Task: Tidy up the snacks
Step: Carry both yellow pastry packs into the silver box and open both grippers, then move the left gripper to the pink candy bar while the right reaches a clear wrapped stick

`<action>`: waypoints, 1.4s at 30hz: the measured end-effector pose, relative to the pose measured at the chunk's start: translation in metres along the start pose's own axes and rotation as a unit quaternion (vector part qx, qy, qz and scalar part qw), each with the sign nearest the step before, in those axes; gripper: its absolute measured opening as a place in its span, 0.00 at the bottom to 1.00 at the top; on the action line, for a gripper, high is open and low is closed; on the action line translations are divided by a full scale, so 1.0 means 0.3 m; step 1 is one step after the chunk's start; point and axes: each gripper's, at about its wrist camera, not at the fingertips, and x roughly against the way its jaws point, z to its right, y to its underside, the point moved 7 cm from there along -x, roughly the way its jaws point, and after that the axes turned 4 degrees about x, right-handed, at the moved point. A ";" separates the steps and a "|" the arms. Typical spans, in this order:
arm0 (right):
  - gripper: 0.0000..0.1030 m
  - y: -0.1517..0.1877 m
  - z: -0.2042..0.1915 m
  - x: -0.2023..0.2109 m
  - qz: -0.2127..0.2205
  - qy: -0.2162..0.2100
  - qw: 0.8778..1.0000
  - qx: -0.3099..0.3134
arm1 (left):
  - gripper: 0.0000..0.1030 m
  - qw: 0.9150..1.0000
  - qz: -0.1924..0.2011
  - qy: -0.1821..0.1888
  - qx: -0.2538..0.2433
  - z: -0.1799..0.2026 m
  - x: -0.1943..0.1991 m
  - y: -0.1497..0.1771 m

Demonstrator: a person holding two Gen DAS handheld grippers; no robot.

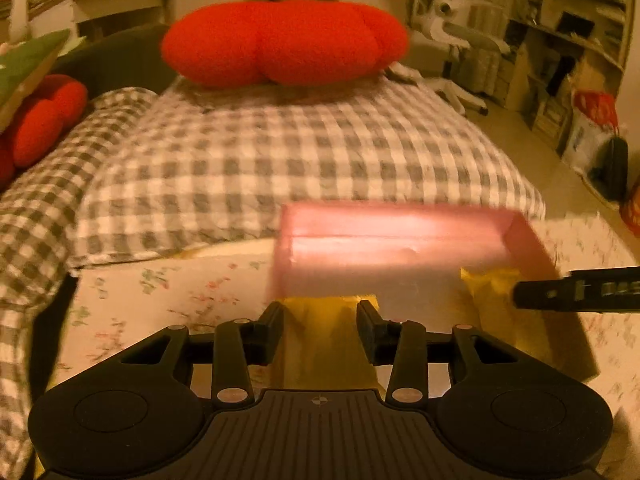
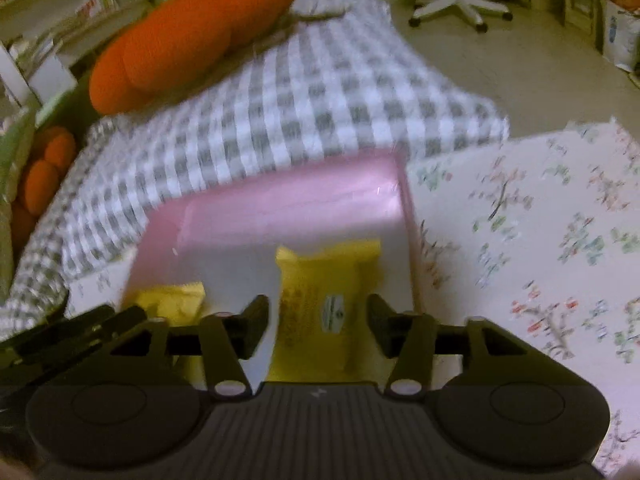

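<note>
Holding both tongs over the pink box (image 2: 280,208), I am putting the yellow snack packets together inside it. My right tongs (image 2: 316,322) stand wide, with one yellow packet (image 2: 326,304) lying between the two fingers on the box floor; the fingers seem not to press it, so I judge it is free, either just put down or about to be taken. A second yellow packet (image 2: 172,300) lies in the near left corner of the box, just beside the left tongs body that enters at the left edge of this view.

From the left wrist view, my left tongs (image 1: 320,320) are also wide, and a yellow packet (image 1: 324,328) sits between the fingers. The picture is blurred, so I cannot tell if the fingers touch it. The other tongs come in from the right, above another yellow packet (image 1: 492,292).

The box lies on the flower-pattern sheet (image 2: 540,240), with its far wall against the checkered blanket (image 2: 300,100). I think the packets are kept low and flat so they fit side by side. The box walls are close on both sides, so sideways room is small; upward is open. To the right the sheet is free and wide. An orange plush cushion (image 1: 280,40) lies far behind, well apart.
</note>
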 end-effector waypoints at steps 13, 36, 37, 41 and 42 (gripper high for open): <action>0.74 0.035 -0.043 0.302 0.007 0.002 1.000 0.022 | 0.54 0.999 -0.025 -0.024 0.039 -0.038 0.297 0.039; 0.82 0.388 -0.065 0.548 -0.095 0.003 0.993 0.064 | 0.75 0.993 -0.111 0.008 -0.051 0.084 0.634 0.397; 0.82 0.403 -0.074 0.542 -0.101 0.003 0.992 0.069 | 0.75 0.991 -0.118 0.012 -0.064 0.087 0.627 0.416; 0.82 0.452 -0.135 0.509 -0.131 -0.004 0.987 0.097 | 0.75 0.987 -0.119 0.011 -0.106 0.079 0.619 0.459; 0.82 0.462 -0.149 0.506 -0.134 -0.007 0.986 0.102 | 0.75 0.987 -0.119 0.012 -0.111 0.075 0.620 0.466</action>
